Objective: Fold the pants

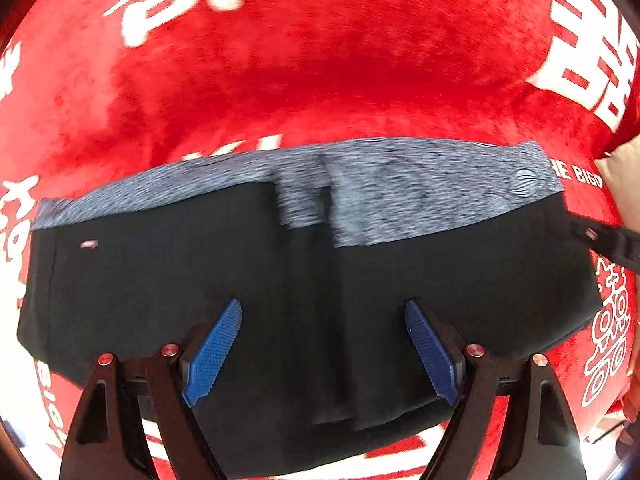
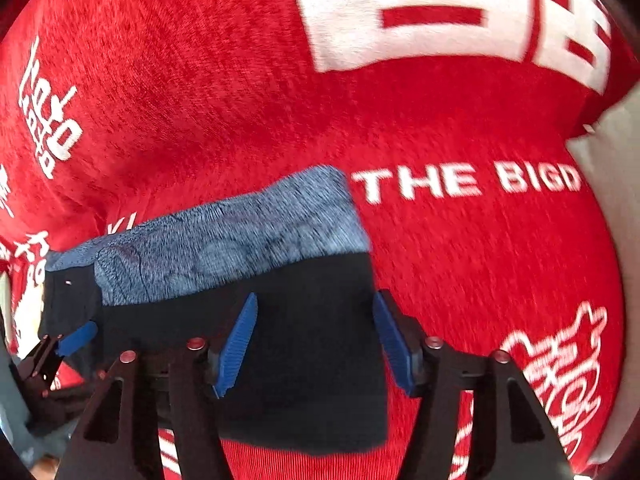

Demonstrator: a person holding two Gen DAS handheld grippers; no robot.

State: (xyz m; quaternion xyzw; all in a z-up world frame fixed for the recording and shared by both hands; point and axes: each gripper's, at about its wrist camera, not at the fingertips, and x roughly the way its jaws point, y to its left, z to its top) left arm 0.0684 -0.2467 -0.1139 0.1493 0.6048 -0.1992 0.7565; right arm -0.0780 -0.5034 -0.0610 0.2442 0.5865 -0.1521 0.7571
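The pants (image 1: pixel 200 280) lie folded into a flat black block on the red blanket, their mottled grey-blue waistband (image 1: pixel 400 196) along the far edge. My left gripper (image 1: pixel 323 306) hangs open above the middle of the black cloth, blue pads (image 1: pixel 216 352) wide apart with nothing pinched. In the right wrist view the pants (image 2: pixel 312 360) end at a straight right edge. My right gripper (image 2: pixel 315 300) stands open over that end, its right pad (image 2: pixel 394 340) at the cloth's edge. The left gripper's blue finger (image 2: pixel 76 338) shows at the far left, and a black finger of the right gripper (image 1: pixel 608 242) at the pants' right end.
The red plush blanket (image 2: pixel 460 260) with large white lettering covers the whole surface. A pale cushion or cloth (image 2: pixel 612 152) borders it on the right. Grey material (image 2: pixel 16 408) lies beyond the blanket at the lower left.
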